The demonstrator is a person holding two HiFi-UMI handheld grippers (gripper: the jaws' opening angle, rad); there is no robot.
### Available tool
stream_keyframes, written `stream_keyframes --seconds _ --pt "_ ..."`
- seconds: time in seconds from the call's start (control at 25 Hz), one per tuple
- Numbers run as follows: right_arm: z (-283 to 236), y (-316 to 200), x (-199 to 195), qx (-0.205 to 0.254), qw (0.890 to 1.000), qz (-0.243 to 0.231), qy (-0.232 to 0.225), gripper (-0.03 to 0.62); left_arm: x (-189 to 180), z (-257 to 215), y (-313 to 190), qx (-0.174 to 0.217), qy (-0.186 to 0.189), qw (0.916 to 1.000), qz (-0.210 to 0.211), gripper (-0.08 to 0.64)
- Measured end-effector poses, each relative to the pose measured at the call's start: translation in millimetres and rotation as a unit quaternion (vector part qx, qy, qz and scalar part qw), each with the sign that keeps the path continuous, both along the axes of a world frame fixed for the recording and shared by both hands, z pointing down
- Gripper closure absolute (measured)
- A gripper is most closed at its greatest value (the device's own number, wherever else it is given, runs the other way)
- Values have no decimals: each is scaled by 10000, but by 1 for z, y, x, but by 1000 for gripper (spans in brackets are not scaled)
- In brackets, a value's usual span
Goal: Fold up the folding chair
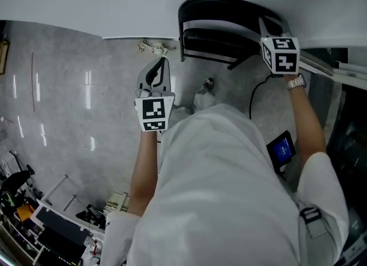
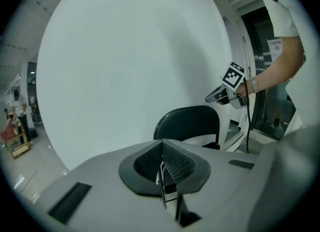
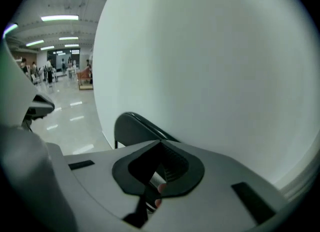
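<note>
The black folding chair point(image 1: 223, 27) stands folded flat against the white wall at the top of the head view. It also shows in the left gripper view as a dark rounded back point(image 2: 187, 123), and in the right gripper view as a curved black edge point(image 3: 132, 128). My right gripper point(image 1: 266, 30) hovers by the chair's top right corner, shut with nothing in it; from the left gripper's camera it point(image 2: 222, 95) hangs just above the chair, apart from it. My left gripper point(image 1: 157, 70) is out over the floor left of the chair, shut and empty point(image 2: 162, 148).
A white wall point(image 1: 114, 1) runs behind the chair above a glossy grey floor point(image 1: 69, 116). A black cable point(image 1: 252, 96) and a small blue-screened device point(image 1: 282, 149) lie at the right. Metal frames point(image 1: 338, 67) stand at the far right, clutter point(image 1: 34, 219) at the lower left.
</note>
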State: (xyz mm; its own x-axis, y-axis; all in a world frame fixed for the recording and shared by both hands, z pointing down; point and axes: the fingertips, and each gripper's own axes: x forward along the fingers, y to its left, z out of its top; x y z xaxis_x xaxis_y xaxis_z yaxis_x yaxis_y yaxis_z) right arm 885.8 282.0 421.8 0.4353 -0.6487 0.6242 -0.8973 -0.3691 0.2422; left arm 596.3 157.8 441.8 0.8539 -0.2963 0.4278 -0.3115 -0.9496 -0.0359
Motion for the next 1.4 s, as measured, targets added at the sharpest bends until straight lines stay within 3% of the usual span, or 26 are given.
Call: stream_keyframes --seconds 0.08,0.24,0.44,0.52,0.64,0.84,1.04,1.4 --pt "-15 -12 -45 570 9977 -194 -326 589 -28 -5 0 -121 102 9998 -150 548" --pt "-46 -40 -149 1587 9812 -612 -911 589 -83 -19 -1 -419 387 9972 -492 548" --pt "-87 -83 -275 2185 9574 -1688 -842 589 -155 -33 -5 -811 827 9876 -1058 548" --pt "-101 -96 -318 2432 9447 -2064 -760 589 -184 -38 -8 -860 975 9833 -1271 548" --pt "-113 -109 -372 2763 9261 -2374 -987 589 -226 -50 -14 -790 1093 9797 -1486 548" --pt "-109 -127 -442 2753 9008 -2930 -1640 589 -288 -67 -25 -329 1036 9734 -2015 548" --pt "-100 -143 -510 2673 8803 -3450 -1862 589 -349 -62 -28 -329 1054 9586 -2625 548" --pt "-94 -149 -572 2554 8494 -4153 -2022 589 -398 -67 -19 -188 1081 9412 -3194 548"
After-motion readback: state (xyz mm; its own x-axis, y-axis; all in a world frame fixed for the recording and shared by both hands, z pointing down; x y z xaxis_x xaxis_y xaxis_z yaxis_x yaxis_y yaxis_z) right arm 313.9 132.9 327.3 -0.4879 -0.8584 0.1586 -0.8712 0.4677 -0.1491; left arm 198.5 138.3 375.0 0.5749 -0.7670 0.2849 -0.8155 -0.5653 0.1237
